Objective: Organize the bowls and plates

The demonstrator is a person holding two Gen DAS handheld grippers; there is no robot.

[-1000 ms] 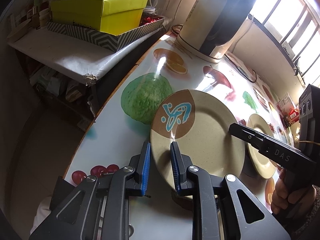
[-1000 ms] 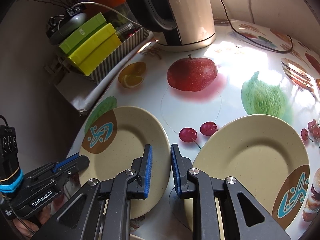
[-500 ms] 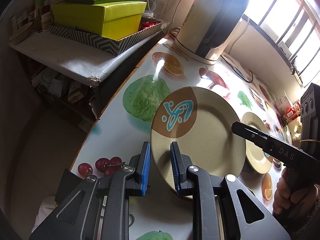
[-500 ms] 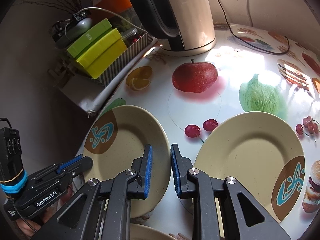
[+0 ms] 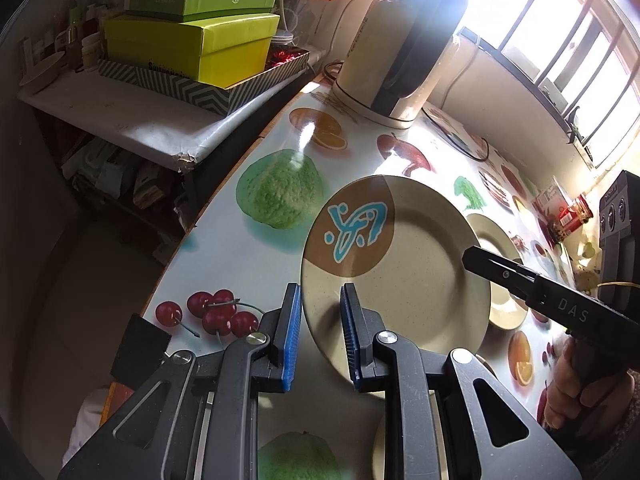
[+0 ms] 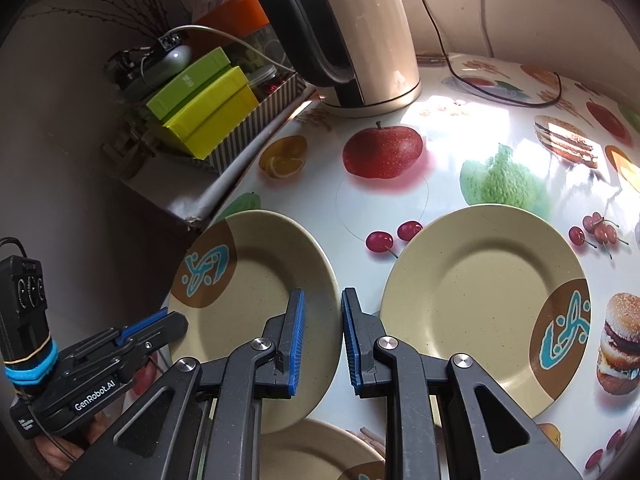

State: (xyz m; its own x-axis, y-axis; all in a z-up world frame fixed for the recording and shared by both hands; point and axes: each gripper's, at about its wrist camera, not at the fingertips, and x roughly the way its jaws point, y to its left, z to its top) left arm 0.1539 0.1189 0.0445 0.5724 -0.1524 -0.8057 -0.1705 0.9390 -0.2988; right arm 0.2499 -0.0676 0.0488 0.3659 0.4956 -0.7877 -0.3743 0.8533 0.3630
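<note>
A beige plate with a brown patch and blue mark [image 5: 400,280] [image 6: 256,280] hangs tilted above the fruit-print table [image 5: 256,264], held from both sides. My left gripper [image 5: 320,312] is shut on its near rim; it shows low on the left in the right wrist view [image 6: 176,322]. My right gripper [image 6: 323,304] is shut on the opposite rim, and its black fingers [image 5: 480,260] reach in from the right. A second matching plate [image 6: 472,300] [image 5: 504,308] lies flat on the table. A third plate [image 6: 320,452] shows partly below the held one.
A cream and black kettle [image 5: 400,48] [image 6: 360,32] stands at the back with its cable [image 6: 500,92] trailing across the table. Green and yellow boxes [image 5: 192,40] sit on a lower shelf beyond the table's left edge. A red packet [image 5: 560,212] lies far right.
Both grippers have risen and drawn back together with the plate between them. The table print has slid away beneath, and a third plate has come into view under the held one.
</note>
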